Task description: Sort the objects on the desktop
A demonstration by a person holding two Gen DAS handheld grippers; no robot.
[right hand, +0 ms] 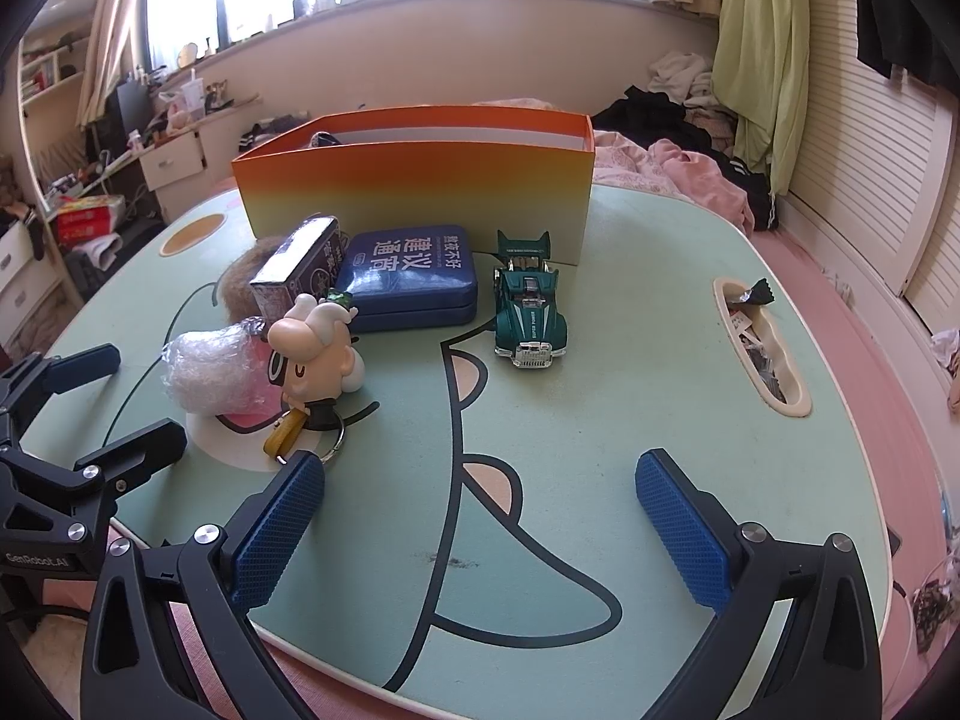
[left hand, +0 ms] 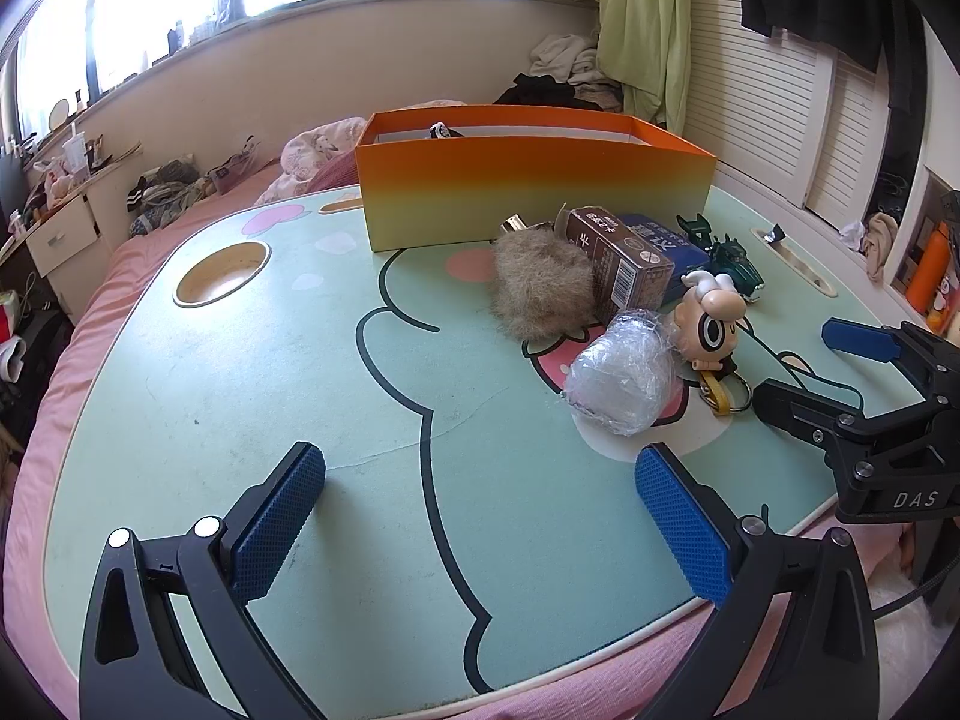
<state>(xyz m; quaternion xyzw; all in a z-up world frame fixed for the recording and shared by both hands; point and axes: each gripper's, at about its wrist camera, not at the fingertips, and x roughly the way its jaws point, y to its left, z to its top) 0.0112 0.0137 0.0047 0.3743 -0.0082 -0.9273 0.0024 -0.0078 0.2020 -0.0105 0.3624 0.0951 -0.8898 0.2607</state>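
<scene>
An orange-to-yellow box (left hand: pixel 534 180) (right hand: pixel 420 192) stands at the back of the mint lap table (left hand: pixel 240 408) (right hand: pixel 600 420). In front of it lie a fuzzy brown ball (left hand: pixel 540 288), a brown carton (left hand: pixel 624 264) (right hand: pixel 297 270), a blue tin (right hand: pixel 411 279), a green toy car (right hand: pixel 531 315) (left hand: pixel 735 264), a cartoon figure keychain (left hand: pixel 711 324) (right hand: pixel 315 348) and a plastic-wrapped lump (left hand: pixel 621 378) (right hand: pixel 207 372). My left gripper (left hand: pixel 480 510) is open near the table's front, empty. My right gripper (right hand: pixel 480 510) is open too, empty, near the keychain's ring.
The table has a round cup hole (left hand: pixel 222 273) at the left and a slot (right hand: pixel 762 348) with small items at the right. It rests on a pink bed (left hand: pixel 90 312). Clothes (right hand: pixel 690 114) pile up behind the box.
</scene>
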